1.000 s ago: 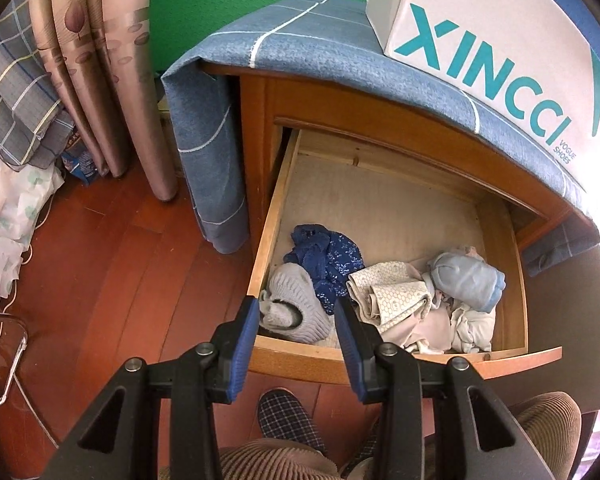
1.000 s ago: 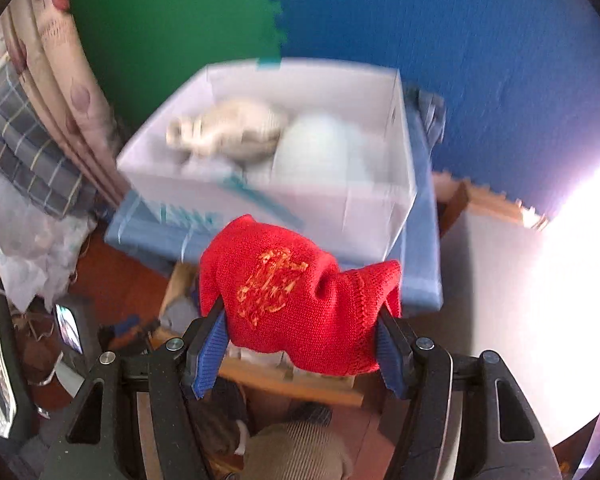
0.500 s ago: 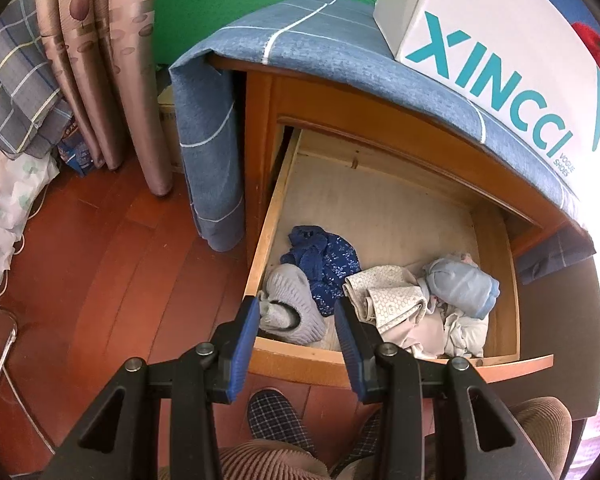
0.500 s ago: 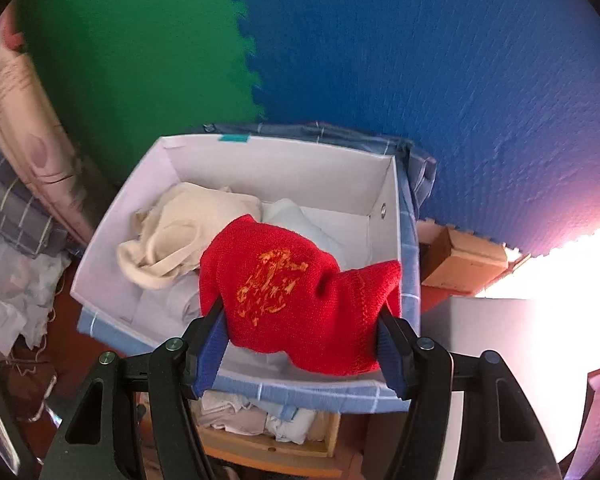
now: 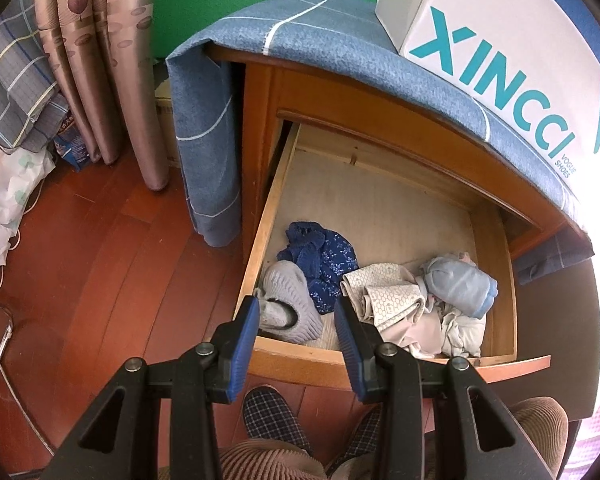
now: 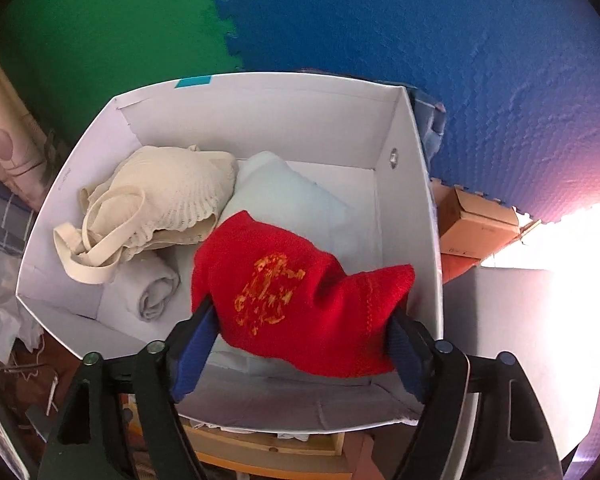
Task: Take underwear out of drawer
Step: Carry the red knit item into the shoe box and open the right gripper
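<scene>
My right gripper (image 6: 300, 336) hangs over the white box (image 6: 260, 120). Its jaws are opening, and red knitted underwear (image 6: 296, 280) with a yellow motif still spans between both pads. Inside the box lie a cream bra (image 6: 160, 200), a pale blue piece (image 6: 284, 196) and a rolled white piece (image 6: 152, 292). My left gripper (image 5: 296, 320) stands open and empty above the front of the open wooden drawer (image 5: 256, 256). The drawer holds a grey knit piece (image 5: 288, 304), a dark blue piece (image 5: 320, 256), a beige patterned piece (image 5: 384, 292) and a light blue roll (image 5: 460, 284).
The box (image 5: 500, 40) stands on a blue cloth (image 5: 320, 40) that covers the cabinet top. Curtains (image 5: 112, 60) and bags stand to the left on the wooden floor. A person's slippered foot (image 5: 272, 412) is below the drawer front. A cardboard carton (image 6: 476, 224) sits right of the box.
My right gripper has carried the red underwear forward and down over the box, and its jaws have spread wider. The left gripper has stayed over the drawer front.
</scene>
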The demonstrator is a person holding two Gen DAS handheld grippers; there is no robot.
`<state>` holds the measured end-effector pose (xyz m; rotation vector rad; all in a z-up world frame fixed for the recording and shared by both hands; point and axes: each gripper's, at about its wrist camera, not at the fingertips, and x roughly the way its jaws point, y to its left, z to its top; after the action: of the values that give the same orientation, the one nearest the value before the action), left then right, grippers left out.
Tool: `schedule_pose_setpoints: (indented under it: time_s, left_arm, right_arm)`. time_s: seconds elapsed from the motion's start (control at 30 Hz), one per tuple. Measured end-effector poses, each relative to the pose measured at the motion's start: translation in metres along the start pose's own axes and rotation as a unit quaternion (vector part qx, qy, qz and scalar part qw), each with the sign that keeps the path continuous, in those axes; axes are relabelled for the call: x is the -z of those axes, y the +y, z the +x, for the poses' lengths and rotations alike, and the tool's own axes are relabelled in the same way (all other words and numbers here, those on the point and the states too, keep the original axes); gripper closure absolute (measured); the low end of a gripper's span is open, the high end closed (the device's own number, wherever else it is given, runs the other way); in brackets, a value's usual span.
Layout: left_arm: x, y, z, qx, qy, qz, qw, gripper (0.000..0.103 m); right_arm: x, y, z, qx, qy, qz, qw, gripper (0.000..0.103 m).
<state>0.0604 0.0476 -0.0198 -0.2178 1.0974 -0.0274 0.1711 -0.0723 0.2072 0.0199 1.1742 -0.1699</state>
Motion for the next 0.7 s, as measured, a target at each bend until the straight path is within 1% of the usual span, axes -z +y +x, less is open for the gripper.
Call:
schedule_pose_setpoints:
  time_s: [0.03,0.07,0.17,0.37,0.47,0.5,0.63,0.7]
  left_arm:
    - [0.000,0.000,0.000,0.000,0.000,-0.001,1.0000,0.063]
    - [0.000,0.000,0.000,0.000,0.001,-0.001,1.0000,0.063]
    - [0.000,0.001,0.001,-0.001,0.001,-0.001,1.0000,0.063]
    - [0.000,0.000,0.000,-0.002,0.002,-0.001,1.0000,0.063]
    - [0.000,0.000,0.001,0.000,0.005,-0.003,1.0000,0.063]
    - [0.000,0.001,0.001,0.000,0.006,-0.003,1.0000,0.063]
    - [0.001,-0.001,0.002,-0.003,0.006,0.001,1.0000,0.063]
    - [0.001,-0.002,0.002,-0.005,0.008,0.003,0.9999,0.063]
  right_arm:
    - [-0.001,0.000,-0.001,-0.001,-0.003,-0.003,1.000,0.024]
    - [0.000,0.001,-0.005,0.000,-0.007,-0.008,1.000,0.021]
    - [0.000,0.000,-0.013,-0.007,-0.014,-0.004,1.000,0.018]
    - [0.001,0.000,-0.043,-0.020,-0.040,-0.005,0.999,0.017]
    - [0.010,-0.002,-0.066,-0.042,-0.057,-0.007,0.997,0.016]
    - [0.013,-0.002,-0.070,-0.044,-0.059,-0.011,0.997,0.015]
    - [0.030,-0.003,-0.080,-0.050,-0.056,-0.024,0.997,0.015]
    - [0.043,-0.003,-0.085,-0.062,-0.055,-0.030,0.996,0.015]
